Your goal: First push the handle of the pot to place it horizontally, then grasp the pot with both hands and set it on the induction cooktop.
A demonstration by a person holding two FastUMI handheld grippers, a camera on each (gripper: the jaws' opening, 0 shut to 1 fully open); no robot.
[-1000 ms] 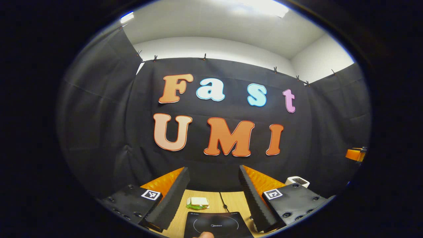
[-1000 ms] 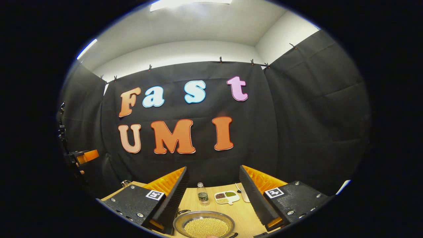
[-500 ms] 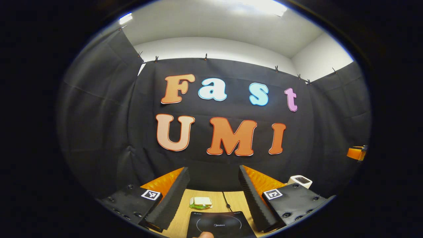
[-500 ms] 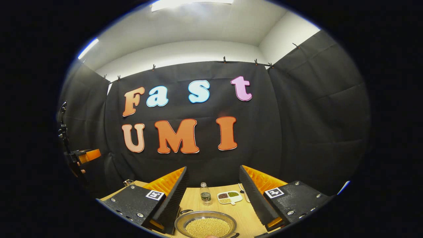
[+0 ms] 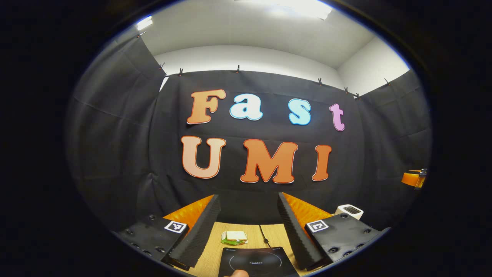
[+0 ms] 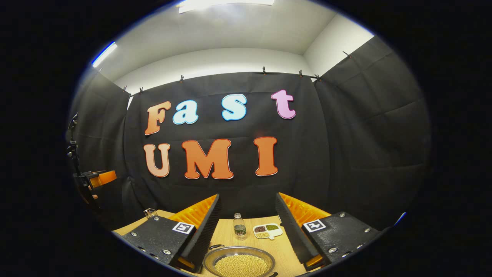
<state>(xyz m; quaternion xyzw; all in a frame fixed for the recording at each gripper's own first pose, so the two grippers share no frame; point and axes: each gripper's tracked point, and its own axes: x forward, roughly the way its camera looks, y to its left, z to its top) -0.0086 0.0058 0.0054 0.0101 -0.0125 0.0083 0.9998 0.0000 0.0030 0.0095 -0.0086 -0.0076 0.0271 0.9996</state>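
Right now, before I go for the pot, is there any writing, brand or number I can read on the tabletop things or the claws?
No text here is clear enough to quote.
Induction cooktop: pale print at its centre and top corners, too small and blurred to read.
Left claw and right claw: square black-and-white markers with patterns, no words.
Bottle: too small to tell any label.

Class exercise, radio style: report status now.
Both grippers, left and right, open, holding nothing. Pot of beans untouched; cooktop bare. Bottle behind pot.
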